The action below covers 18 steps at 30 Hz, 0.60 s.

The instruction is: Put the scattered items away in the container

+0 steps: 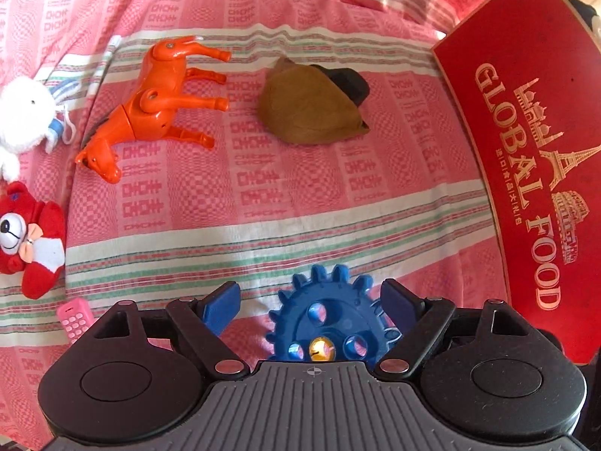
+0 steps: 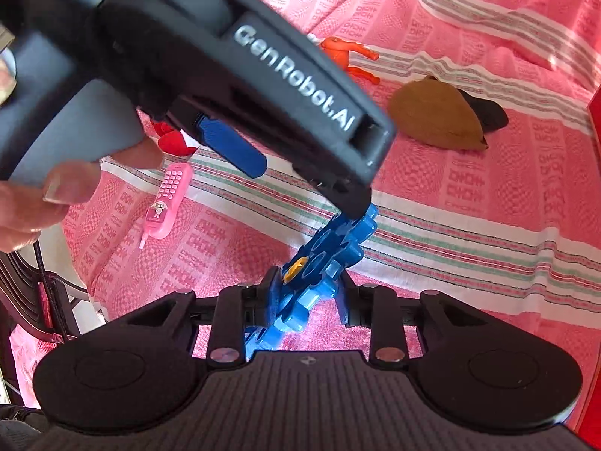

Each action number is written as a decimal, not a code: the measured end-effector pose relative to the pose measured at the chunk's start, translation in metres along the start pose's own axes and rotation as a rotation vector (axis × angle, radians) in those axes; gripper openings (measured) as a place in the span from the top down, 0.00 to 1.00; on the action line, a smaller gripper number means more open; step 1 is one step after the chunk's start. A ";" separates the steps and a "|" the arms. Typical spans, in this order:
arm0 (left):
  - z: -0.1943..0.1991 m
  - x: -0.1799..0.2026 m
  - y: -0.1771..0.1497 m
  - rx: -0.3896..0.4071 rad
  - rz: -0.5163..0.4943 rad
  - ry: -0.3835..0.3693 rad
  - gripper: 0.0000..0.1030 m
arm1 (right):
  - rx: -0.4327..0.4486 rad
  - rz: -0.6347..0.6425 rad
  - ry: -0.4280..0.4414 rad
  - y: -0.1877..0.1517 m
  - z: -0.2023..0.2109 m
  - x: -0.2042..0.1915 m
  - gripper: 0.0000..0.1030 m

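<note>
gear: blue gear [image 2: 319,274] clamped edge-on in right gripper [image 2: 306,293]
left gripper [image 1: 311,300]: spread wide, one finger touching gear's far rim
container: red box [image 1: 526,188], right of left gripper
tip: clear left first, carry gear over

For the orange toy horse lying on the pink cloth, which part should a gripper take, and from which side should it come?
Probably the horse's body. The orange toy horse lies flat on its side on the pink cloth, its legs pointing toward the brown cloth pouch. Come from above and close across the barrel-shaped trunk, between front and hind legs. The legs and head look thin and would slip or twist more easily.
</note>
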<state>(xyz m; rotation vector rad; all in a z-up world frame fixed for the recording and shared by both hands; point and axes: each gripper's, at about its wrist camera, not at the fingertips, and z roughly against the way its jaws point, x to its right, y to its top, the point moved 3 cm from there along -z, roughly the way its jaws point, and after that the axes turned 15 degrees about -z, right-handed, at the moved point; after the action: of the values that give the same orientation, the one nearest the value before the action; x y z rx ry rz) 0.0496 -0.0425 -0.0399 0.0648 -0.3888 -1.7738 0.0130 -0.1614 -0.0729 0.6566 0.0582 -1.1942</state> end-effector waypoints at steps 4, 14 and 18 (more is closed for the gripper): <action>0.001 0.004 0.009 -0.006 0.007 -0.019 0.13 | 0.016 0.057 -0.009 0.000 0.001 -0.007 0.68; -0.010 0.011 -0.002 -0.010 -0.355 0.093 0.24 | 0.049 0.090 -0.027 0.010 0.008 0.003 0.67; -0.018 0.005 -0.013 -0.032 -0.407 0.078 0.23 | 0.046 0.063 -0.028 0.013 0.007 0.010 0.68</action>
<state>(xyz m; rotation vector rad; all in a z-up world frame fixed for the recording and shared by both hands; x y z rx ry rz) 0.0405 -0.0488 -0.0597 0.2018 -0.3040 -2.1708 0.0267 -0.1707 -0.0654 0.6773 -0.0137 -1.1463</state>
